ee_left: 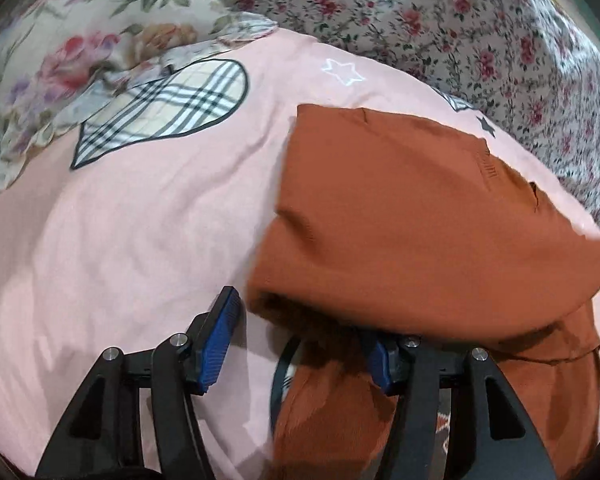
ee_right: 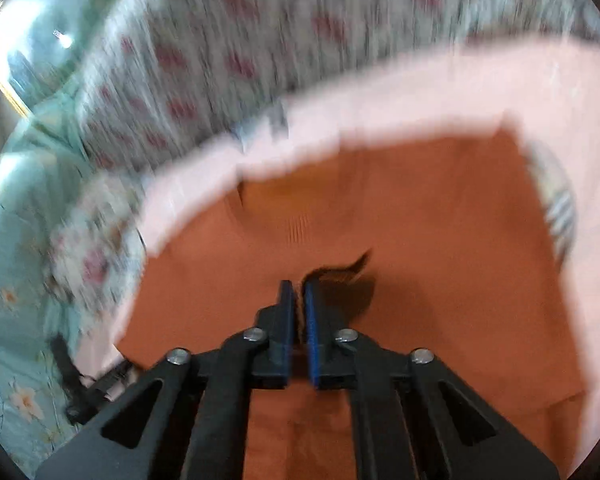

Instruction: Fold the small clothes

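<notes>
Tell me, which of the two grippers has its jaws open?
The left gripper: its blue pads stand wide apart at the edge of the orange garment. The right gripper is shut, its pads almost touching over the same garment.

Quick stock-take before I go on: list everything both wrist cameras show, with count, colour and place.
garment: one, rust orange, partly folded, lying on the pink sheet.
pink sheet: one, pale pink with a plaid heart and stars, spread under the garment.
floral pillow: one, cream with large flowers, at the sheet's far left edge.
flowered bedspread: one, white with small red roses, behind the sheet.
left gripper: black with blue pads, open, over the garment's near edge.
right gripper: black with blue pads, jaws closed, pinching orange fabric.
</notes>
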